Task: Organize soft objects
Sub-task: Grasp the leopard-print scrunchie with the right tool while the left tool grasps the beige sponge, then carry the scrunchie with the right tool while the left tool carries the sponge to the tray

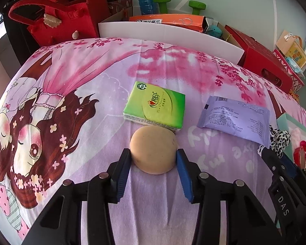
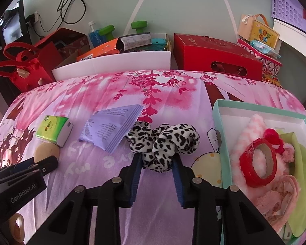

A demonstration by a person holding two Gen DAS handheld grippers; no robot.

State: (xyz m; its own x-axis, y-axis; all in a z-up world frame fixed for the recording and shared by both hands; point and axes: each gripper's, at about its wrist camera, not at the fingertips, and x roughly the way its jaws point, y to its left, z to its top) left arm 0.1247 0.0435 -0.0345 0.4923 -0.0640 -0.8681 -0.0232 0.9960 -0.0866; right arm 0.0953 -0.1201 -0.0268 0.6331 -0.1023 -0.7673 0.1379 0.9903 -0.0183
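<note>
Your left gripper (image 1: 154,156) has its jaws narrowed around the tan round sponge (image 1: 153,150), both blue pads touching its sides, so you're pinching it right on the pink cartoon bedsheet (image 1: 91,71). You've got that gripper angled steeply down at the bed, and the sponge sits dead centre between the fingers, at twelve o'clock from the camera. Just past it, still at twelve, the green tissue pack (image 1: 155,106) touches the sponge's far edge. Out at two o'clock lies the purple sachet (image 1: 234,118), flat and apart from the pack.

Over to your right gripper (image 2: 158,163): jaws drawn in on the leopard-print scrunchie (image 2: 163,143), pads pressing the lower folds of the fabric, so that's a pinch too. It's tilted down as well, the scrunchie bunched at twelve o'clock from the fingertips, resting on the sheet. At three o'clock sits the mint-edged box (image 2: 216,110), already holding pink fluffy cloths (image 2: 252,126) and a red tape roll (image 2: 259,163). From this view your left gripper shows at nine o'clock, low over the sponge
</note>
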